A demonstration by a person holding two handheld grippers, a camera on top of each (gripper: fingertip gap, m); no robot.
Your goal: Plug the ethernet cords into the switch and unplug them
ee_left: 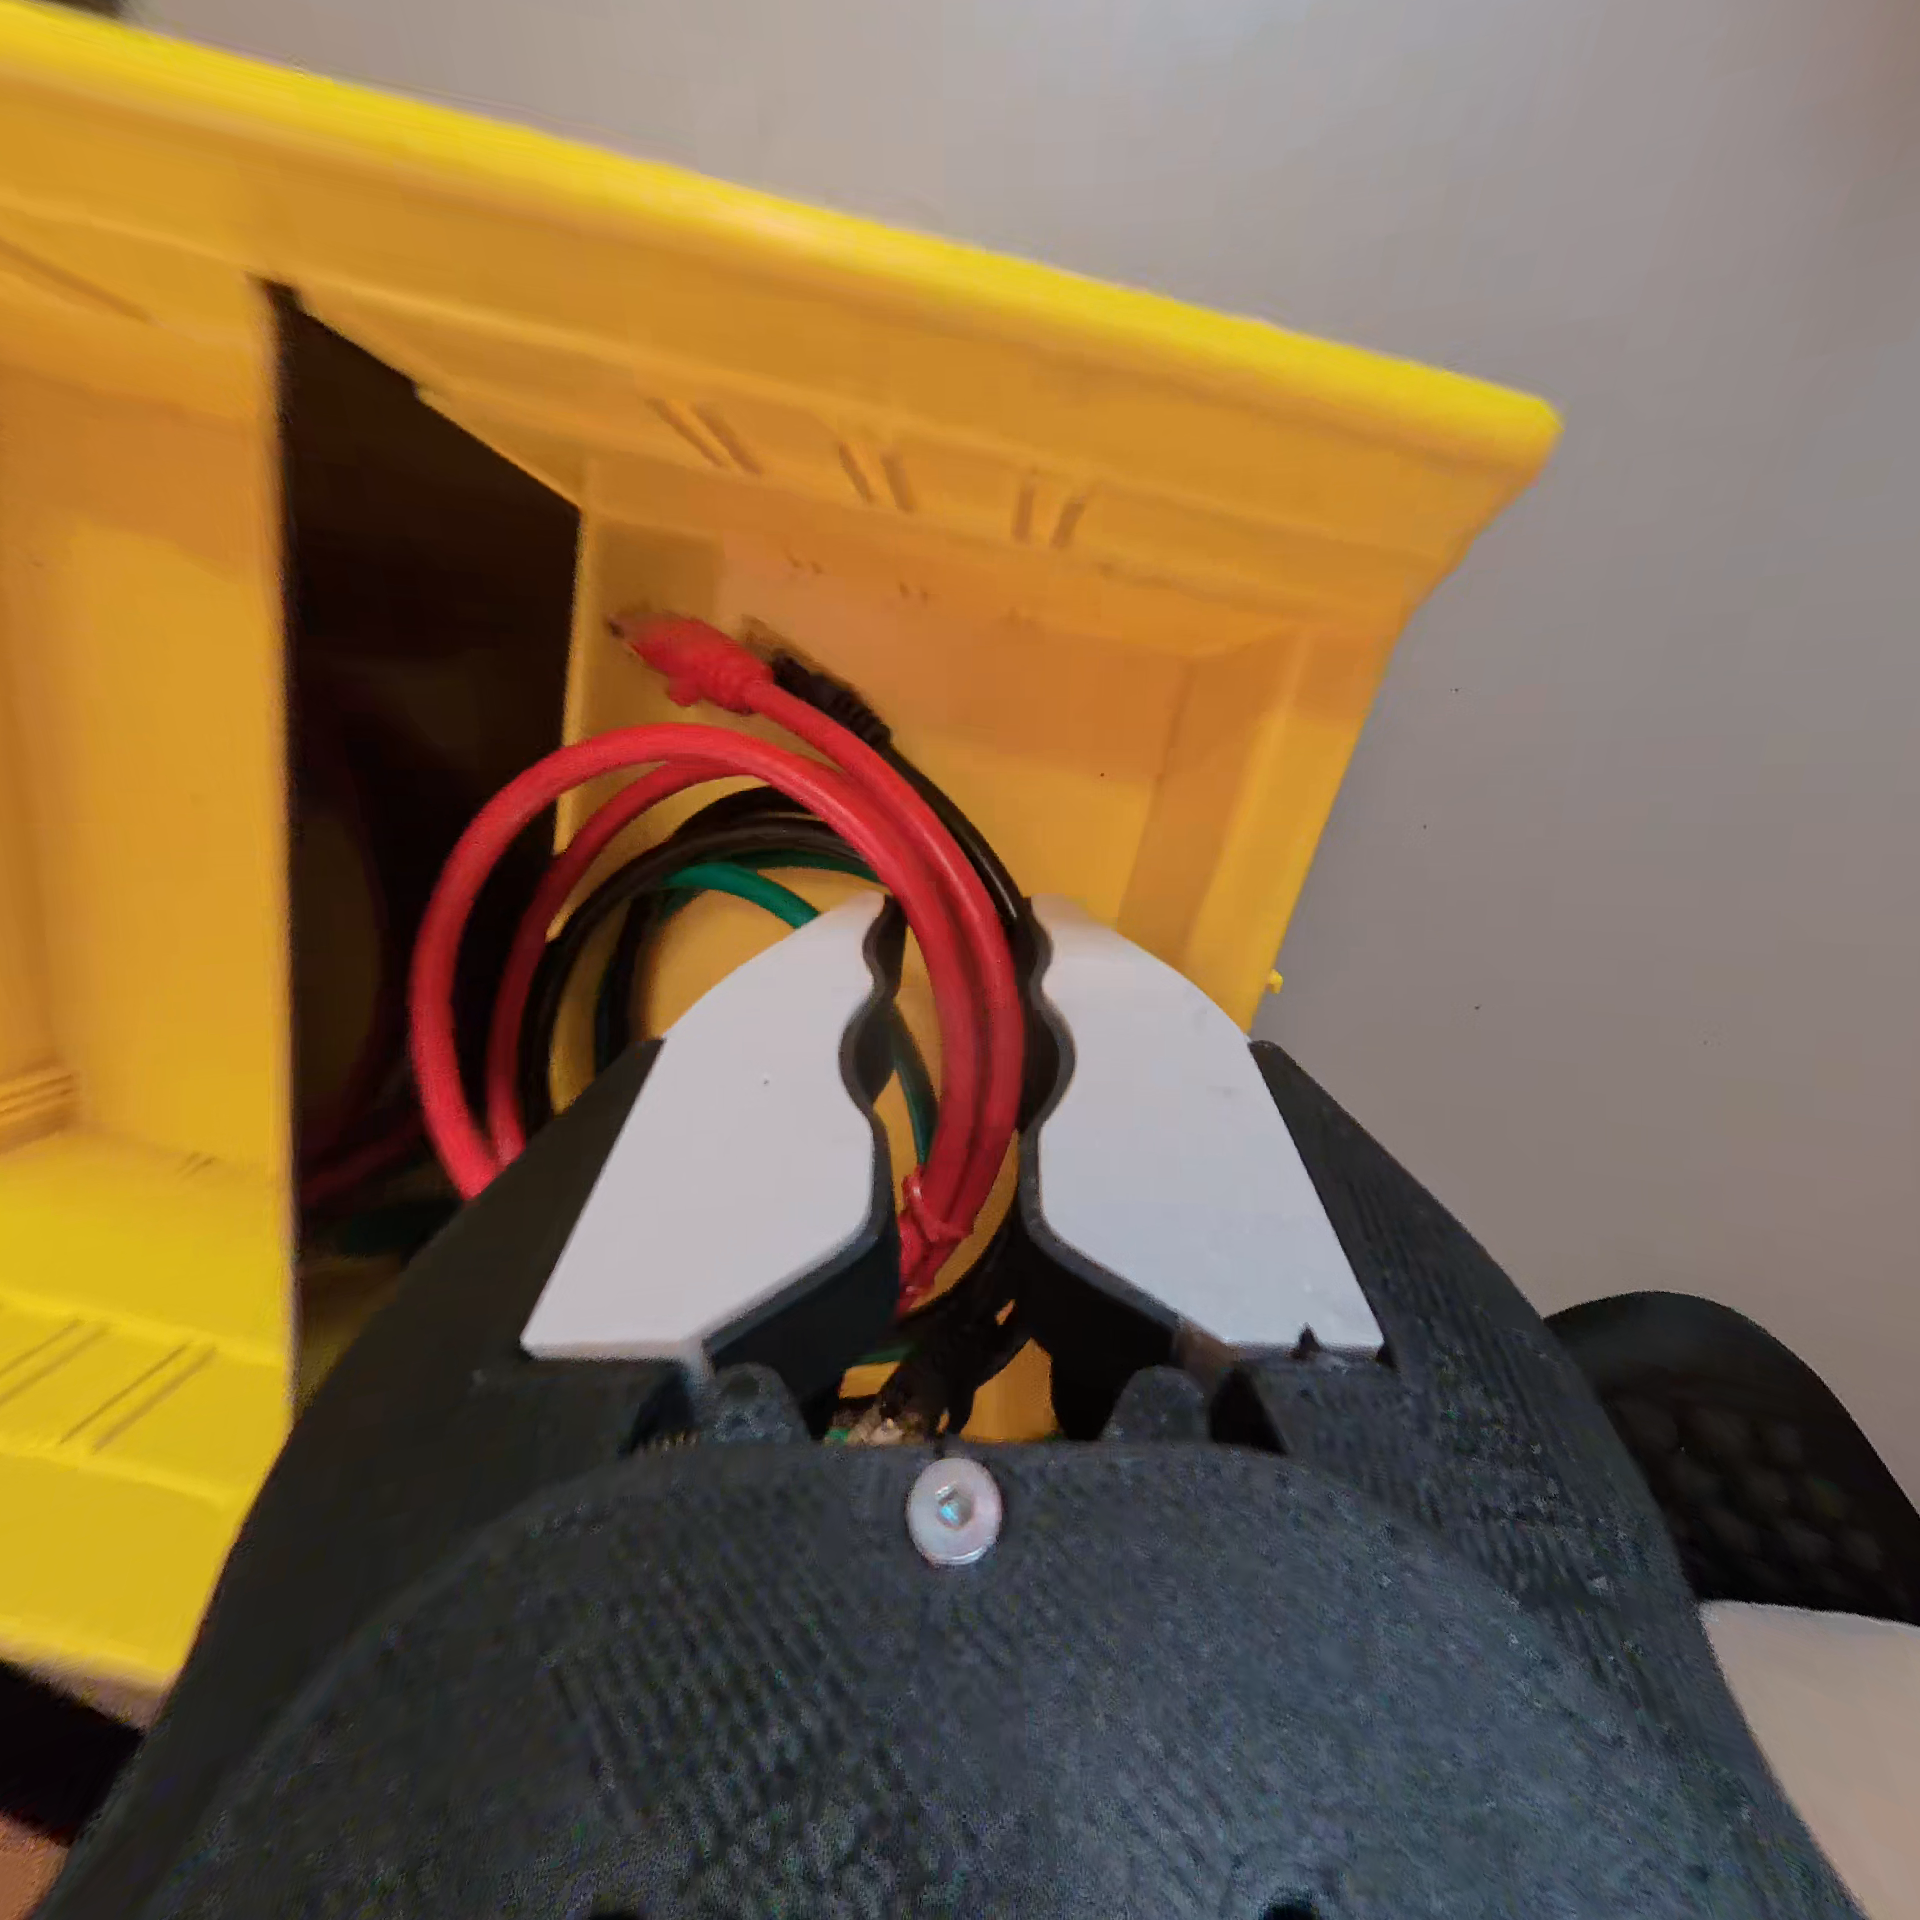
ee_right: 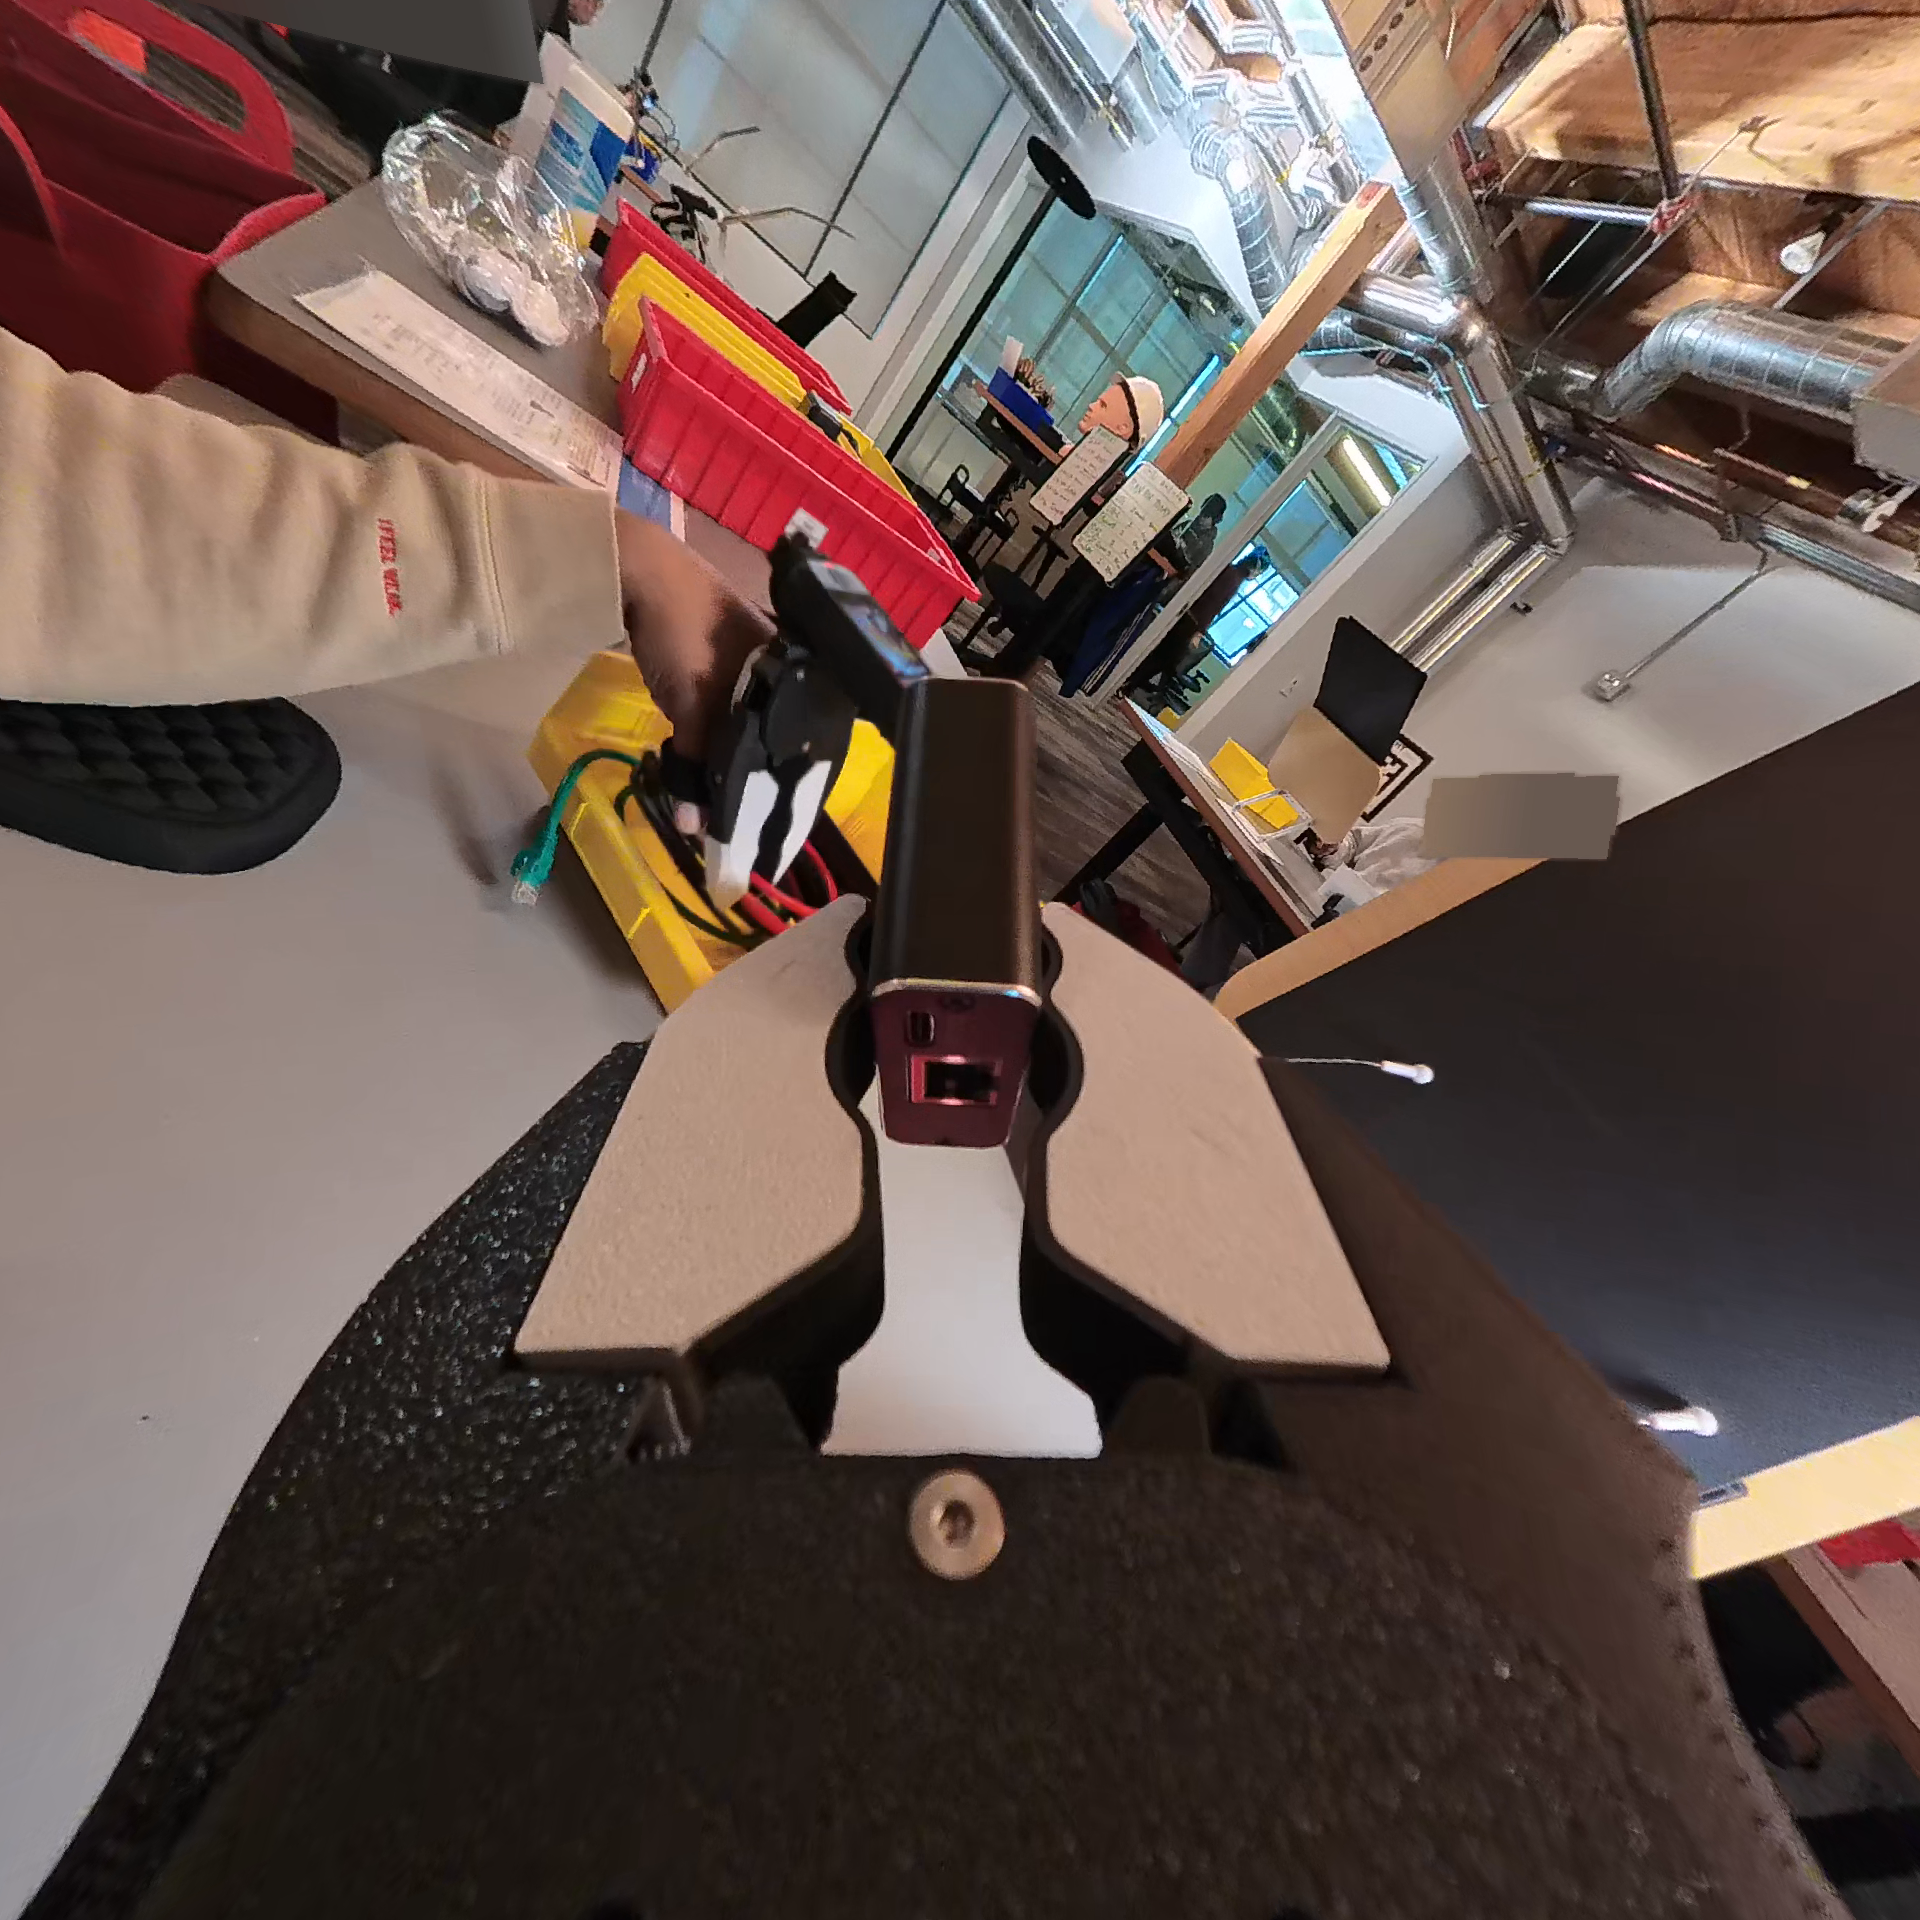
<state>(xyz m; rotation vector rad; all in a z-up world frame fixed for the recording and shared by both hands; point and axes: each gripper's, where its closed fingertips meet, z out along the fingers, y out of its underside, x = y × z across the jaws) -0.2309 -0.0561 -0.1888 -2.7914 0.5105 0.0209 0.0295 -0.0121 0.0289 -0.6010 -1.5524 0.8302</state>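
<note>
My left gripper (ee_left: 961,914) reaches into a yellow bin (ee_left: 935,364) and is closed around a coiled bundle of cords: a red ethernet cord (ee_left: 717,675), a black cord (ee_left: 831,691) and a green cord (ee_left: 769,883). In the right wrist view it (ee_right: 764,821) hangs over the same bin (ee_right: 603,727), and a green plug (ee_right: 530,862) lies over the bin's edge on the table. My right gripper (ee_right: 954,925) is shut on the switch (ee_right: 956,831), a dark metal box held upright above the table with a port on its near end.
A person's cream sleeve (ee_right: 260,561) crosses from the left. Red and yellow bins (ee_right: 769,457), a paper sheet (ee_right: 468,374) and a foil bag (ee_right: 478,229) lie at the back. A black pad (ee_right: 156,769) sits left, and a black panel (ee_right: 1610,1039) stands right. There is about 35 cm between the tips of the two grippers.
</note>
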